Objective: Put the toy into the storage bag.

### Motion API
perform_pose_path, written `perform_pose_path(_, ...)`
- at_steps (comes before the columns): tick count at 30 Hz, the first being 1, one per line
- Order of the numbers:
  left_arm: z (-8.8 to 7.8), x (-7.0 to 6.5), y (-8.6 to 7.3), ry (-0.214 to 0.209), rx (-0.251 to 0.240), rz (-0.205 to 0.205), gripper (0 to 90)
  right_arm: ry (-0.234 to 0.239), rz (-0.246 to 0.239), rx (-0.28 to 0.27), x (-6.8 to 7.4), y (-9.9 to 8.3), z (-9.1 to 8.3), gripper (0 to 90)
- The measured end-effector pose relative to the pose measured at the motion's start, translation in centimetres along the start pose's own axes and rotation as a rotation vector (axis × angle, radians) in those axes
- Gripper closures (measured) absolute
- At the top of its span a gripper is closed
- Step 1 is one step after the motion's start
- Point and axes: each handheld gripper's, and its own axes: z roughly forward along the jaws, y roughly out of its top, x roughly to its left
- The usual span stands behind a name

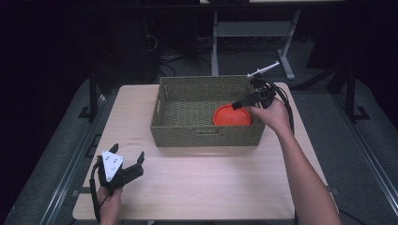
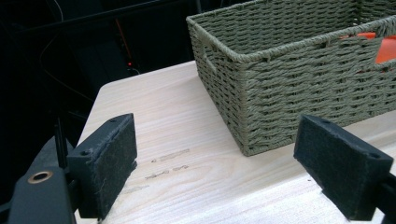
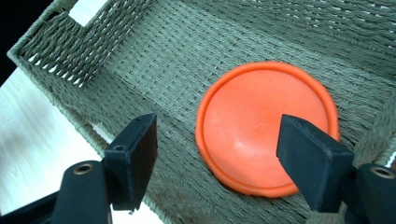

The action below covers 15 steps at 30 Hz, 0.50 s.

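A: The orange plate (image 3: 266, 128) is seen lying flat on the floor of the woven basket (image 1: 164, 125), towards its right end; it is set close to the near wall.

B: And the right gripper (image 1: 240, 104) is held just above it, inside the basket's rim; its jaws are spread apart, with nothing clamped between them; the plate is framed between them in the right gripper view, but no contact can be made out.

A: So the plate is not gripped at this moment; whether it is being put down or about to be picked up cannot be told from what is shown.

B: Agreed; if it was to be placed in the basket, that part may be judged done, and only the withdrawal of the right gripper is left; if it is to be taken out, the closing and the lift are both yet to be made.

A: The left gripper (image 1: 127, 165) is parked low on the worktop (image 1: 211, 183), at the near left corner, well apart from the basket; its jaws are open too, and nothing is held.

B: The basket is faced from the left gripper view, a sliver of orange being seen through the handle slot; no part in the work is being taken by that hand.
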Motion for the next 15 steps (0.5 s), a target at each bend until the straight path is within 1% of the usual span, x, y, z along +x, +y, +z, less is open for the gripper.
perform_pose_path(2, 0.0, 0.0, 0.0, 0.001, 0.002, 0.003, 12.7, -0.001, -0.007, -0.002, 0.0, -0.1, -0.2, 28.6)
perform_pose_path(7, 0.0, 0.0, 0.0, -0.001, 0.0, 0.001, 12.7, 0.011, -0.001, -0.01, -0.1, -0.5, -0.9, 28.6)
perform_pose_path(8, 0.0, 0.0, 0.0, -0.001, 0.0, 0.002, 12.7, 0.008, -0.006, -0.014, -0.1, -0.6, -1.1, 28.4)
perform_pose_path(9, 0.0, 0.0, 0.0, -0.001, 0.001, 0.003, 12.7, 0.007, 0.003, -0.013, -0.1, -0.7, -1.3, 28.5)
perform_pose_path(15, 0.0, 0.0, 0.0, -0.001, 0.0, 0.001, 12.7, 0.004, 0.006, -0.017, -0.4, -1.1, -2.1, 28.0)
